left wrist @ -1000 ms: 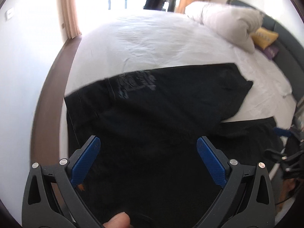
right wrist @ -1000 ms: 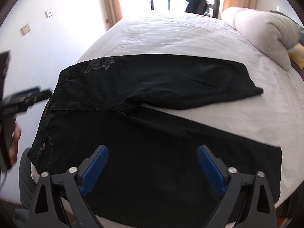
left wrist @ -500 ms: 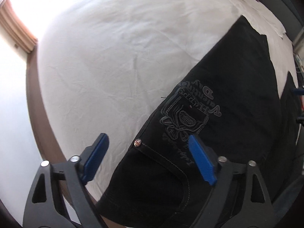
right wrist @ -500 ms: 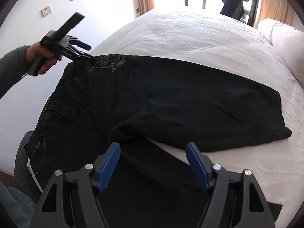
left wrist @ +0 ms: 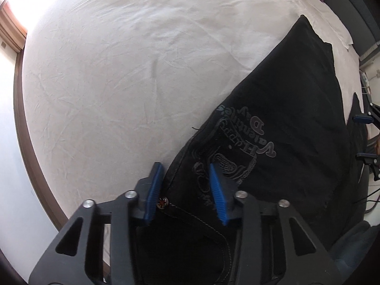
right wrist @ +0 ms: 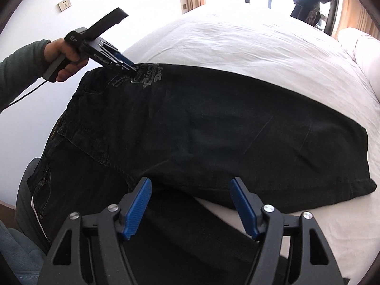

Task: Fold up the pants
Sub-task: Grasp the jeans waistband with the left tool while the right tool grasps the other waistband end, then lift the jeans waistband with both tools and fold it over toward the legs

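Black pants (right wrist: 213, 128) lie spread flat on the white bed (right wrist: 249, 45), legs running right, waist at the left edge. A grey printed logo (left wrist: 239, 152) marks the upper hip. My left gripper (left wrist: 186, 173) is down at the far side seam by the logo, jaws partly closed around the fabric edge beside a rivet (left wrist: 163, 201), with a gap still between the pads. It also shows in the right wrist view (right wrist: 133, 67). My right gripper (right wrist: 190, 190) is open, hovering over the crotch where the two legs split. It also shows in the left wrist view (left wrist: 365, 137).
A white pillow (right wrist: 361, 47) lies at the right of the bed. The brown bed frame (left wrist: 23, 128) runs along the left side next to a white wall. Dark clothing (right wrist: 308, 4) hangs by the bright window. A dark headboard (left wrist: 356, 7) stands at the far right.
My left gripper has dropped onto the pants' side seam near the logo and its jaws have narrowed. My right gripper has moved forward and lower toward the crotch.
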